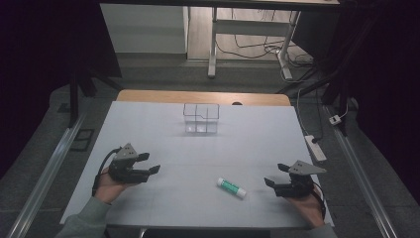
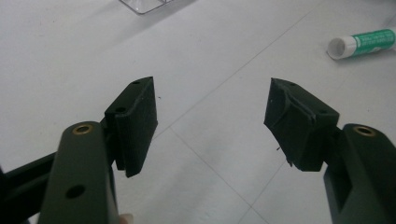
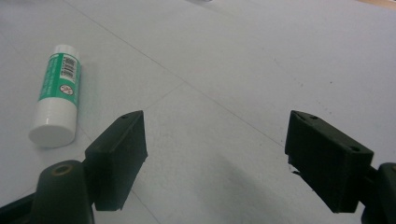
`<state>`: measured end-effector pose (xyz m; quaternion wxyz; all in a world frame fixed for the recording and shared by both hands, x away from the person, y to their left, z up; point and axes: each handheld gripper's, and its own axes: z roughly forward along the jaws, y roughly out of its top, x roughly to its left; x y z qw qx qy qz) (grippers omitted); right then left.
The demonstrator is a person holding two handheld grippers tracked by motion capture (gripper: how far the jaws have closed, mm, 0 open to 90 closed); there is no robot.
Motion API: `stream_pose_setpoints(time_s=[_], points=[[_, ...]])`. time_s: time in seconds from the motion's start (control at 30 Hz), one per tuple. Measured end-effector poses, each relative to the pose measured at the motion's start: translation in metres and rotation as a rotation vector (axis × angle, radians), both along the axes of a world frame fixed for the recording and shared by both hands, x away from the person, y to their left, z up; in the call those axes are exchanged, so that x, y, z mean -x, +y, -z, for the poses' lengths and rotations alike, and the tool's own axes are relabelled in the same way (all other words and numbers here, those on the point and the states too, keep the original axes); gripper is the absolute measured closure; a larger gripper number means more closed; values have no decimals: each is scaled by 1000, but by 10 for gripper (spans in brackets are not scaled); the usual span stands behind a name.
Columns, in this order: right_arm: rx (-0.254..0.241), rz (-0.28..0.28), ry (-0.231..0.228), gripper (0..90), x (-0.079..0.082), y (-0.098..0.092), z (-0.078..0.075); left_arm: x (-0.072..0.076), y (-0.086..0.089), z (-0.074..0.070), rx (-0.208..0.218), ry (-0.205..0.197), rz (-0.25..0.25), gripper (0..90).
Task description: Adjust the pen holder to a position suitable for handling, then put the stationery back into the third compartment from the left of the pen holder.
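A green and white glue stick [image 1: 231, 188] lies on its side on the white table [image 1: 148, 124], toward the front right. My left gripper [image 1: 151, 163] hovers at the front left, open, with bare table between its jaws. In the left gripper view the open left gripper [image 2: 212, 116] points across the table, with the glue stick [image 2: 362, 43] far off at the upper right. My right gripper [image 1: 275, 174] stands open just right of the glue stick. In the right gripper view the glue stick [image 3: 56, 95] lies left of the right gripper [image 3: 215, 149], outside its jaws.
A clear divided container [image 1: 200, 118] stands at the table's far middle; its corner [image 2: 144, 4] shows at the top of the left gripper view. A white power strip [image 1: 315, 147] lies on the floor to the right. Desk legs and cables stand beyond the table.
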<state>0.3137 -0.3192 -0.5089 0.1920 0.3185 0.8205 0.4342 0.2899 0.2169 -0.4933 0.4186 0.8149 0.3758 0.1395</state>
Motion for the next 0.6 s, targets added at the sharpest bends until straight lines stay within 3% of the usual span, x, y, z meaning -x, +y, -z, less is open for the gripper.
stream_pose_setpoints(time_s=[0.6], points=[[2, -12, 0, 213, 1, 4, -4, -3, -8, 6, -43, 8, 19, 321]])
